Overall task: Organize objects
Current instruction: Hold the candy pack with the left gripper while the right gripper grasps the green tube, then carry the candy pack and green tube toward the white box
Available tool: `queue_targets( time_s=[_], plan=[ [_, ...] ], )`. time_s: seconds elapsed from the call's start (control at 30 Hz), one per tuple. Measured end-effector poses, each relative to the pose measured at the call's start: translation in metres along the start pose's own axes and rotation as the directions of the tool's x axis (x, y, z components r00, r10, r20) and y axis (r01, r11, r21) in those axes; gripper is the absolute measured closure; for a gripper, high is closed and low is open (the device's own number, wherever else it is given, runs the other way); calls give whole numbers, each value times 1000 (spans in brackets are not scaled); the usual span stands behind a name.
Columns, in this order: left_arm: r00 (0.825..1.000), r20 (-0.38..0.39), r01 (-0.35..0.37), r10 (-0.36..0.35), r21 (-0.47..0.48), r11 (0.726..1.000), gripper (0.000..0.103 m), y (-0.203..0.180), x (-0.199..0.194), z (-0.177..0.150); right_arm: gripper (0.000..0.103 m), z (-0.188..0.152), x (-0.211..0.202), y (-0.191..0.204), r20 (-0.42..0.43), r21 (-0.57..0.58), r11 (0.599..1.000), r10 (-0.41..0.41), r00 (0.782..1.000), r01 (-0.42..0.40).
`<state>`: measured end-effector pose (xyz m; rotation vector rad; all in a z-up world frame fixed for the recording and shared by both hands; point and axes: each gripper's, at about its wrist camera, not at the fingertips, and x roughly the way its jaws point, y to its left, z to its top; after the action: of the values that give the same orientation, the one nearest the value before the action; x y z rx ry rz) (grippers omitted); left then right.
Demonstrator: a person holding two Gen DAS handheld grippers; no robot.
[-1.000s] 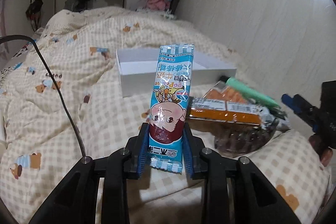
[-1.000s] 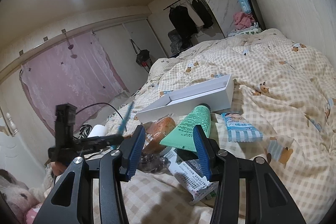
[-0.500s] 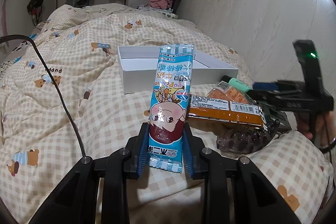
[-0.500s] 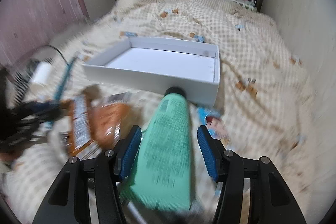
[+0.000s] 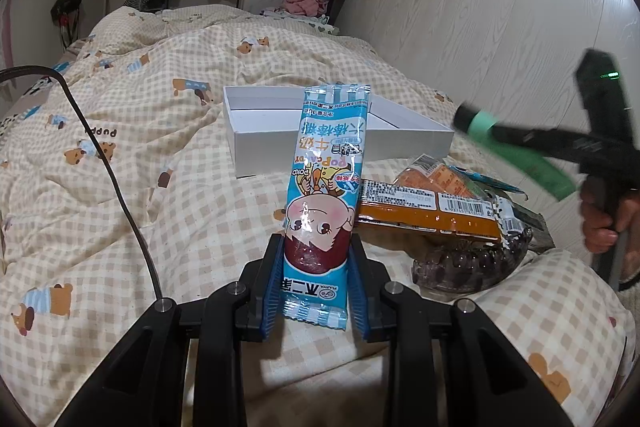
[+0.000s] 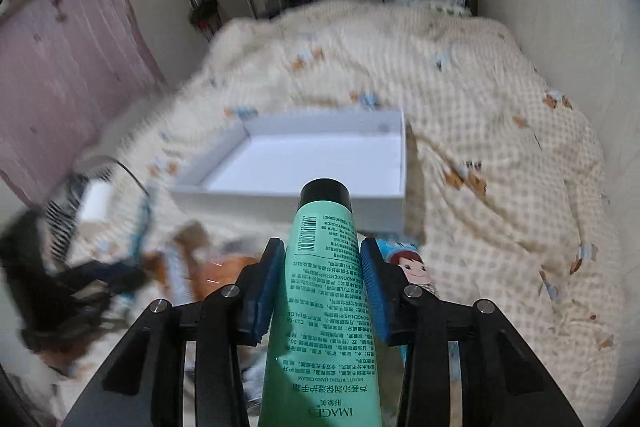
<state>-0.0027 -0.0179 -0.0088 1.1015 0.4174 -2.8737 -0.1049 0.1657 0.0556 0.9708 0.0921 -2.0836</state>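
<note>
Left gripper (image 5: 316,281) is clenched on a blue candy packet (image 5: 326,183), held upright above the checked bedspread (image 5: 160,155). Right gripper (image 6: 322,285) has a green hand-cream tube (image 6: 326,291) between its blue pads, jaws closing on it, black cap pointing toward the white open box (image 6: 320,155) lying on the bed. An orange snack pack (image 5: 432,207) lies just beside the box, on a clear plastic tray (image 5: 468,267).
</note>
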Motion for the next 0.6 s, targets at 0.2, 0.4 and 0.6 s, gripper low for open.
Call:
queue_targets(
  time_s=[0.2,0.4,0.6],
  plan=[
    [1000,8,4,-4,-1,1000,70,1,0,0,62,-15,-53,29,312,-118,973,224,923,-196],
    [1000,15,11,-11,-15,1000,70,5,-1,0,62,-29,-48,27,301,-65,991,134,944,-120],
    [1000,10,15,-15,-17,1000,70,5,0,1,62,-39,-42,25,259,-55,990,136,956,-126]
  ],
)
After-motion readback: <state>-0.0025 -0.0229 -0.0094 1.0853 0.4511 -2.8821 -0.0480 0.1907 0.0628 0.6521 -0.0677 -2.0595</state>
